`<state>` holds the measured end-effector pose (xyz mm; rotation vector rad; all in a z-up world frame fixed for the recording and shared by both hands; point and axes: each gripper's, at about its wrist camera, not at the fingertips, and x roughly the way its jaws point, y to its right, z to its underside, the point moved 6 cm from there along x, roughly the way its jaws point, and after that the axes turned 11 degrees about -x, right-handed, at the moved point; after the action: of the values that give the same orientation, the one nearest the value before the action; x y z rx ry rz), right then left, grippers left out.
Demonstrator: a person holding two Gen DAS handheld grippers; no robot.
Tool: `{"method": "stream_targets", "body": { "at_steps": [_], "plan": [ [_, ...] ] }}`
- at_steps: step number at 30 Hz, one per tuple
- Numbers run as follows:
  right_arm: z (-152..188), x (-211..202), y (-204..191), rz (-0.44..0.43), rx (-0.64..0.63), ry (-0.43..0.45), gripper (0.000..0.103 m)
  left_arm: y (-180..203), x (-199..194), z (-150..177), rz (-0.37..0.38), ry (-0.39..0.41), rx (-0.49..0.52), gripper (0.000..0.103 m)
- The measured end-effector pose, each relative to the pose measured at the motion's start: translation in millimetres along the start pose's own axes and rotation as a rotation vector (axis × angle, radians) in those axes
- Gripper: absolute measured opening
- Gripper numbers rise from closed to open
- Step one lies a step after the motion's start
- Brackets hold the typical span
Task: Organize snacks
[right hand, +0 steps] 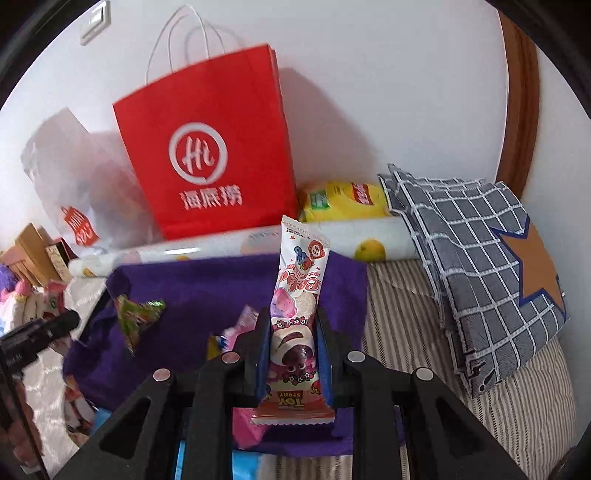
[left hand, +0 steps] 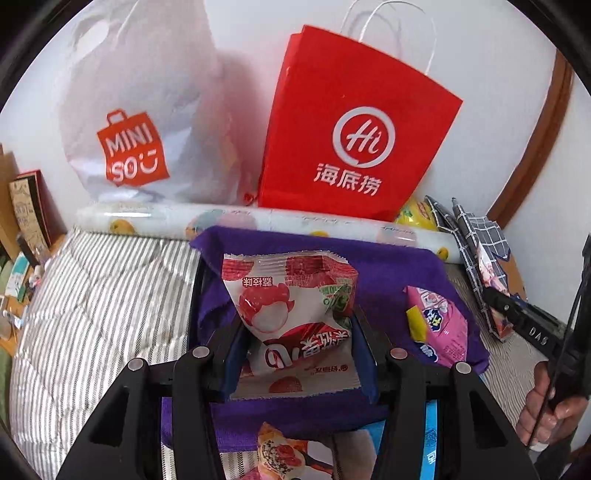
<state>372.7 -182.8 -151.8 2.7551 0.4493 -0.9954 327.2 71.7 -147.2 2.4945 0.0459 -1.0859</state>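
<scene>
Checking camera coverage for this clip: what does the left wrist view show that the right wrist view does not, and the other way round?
Only the left wrist view shows the left gripper shut on a red-and-white lychee snack pouch, and the full MINISO logo on the white plastic bag. Only the right wrist view shows the right gripper shut on a long pink Toy Story snack bar wrapper, and a white wall switch. Both share the red paper bag, the purple cloth, the fruit-printed roll and the grey checked pillow.
</scene>
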Motion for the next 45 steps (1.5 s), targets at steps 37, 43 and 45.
{"method": "stream_targets", "body": {
  "at_steps": [37,43,45],
  "plan": [
    [24.2,31.9,-6.1,-0.031,-0.011,-0.099,0.021,-22.4,23.8,16.9,-0.055,-0.033,-0.070,0.051],
    [22.9,30.4,-7.4,-0.035,-0.014,-0.092,0.023,-25.9,31.1,19.9,-0.063,-0.065,-0.079,0.051],
    [23.4,31.3,-7.9,-0.036,-0.016,-0.096,0.023,-26.3,34.2,21.8,-0.062,-0.083,-0.082,0.051]
  ]
}}
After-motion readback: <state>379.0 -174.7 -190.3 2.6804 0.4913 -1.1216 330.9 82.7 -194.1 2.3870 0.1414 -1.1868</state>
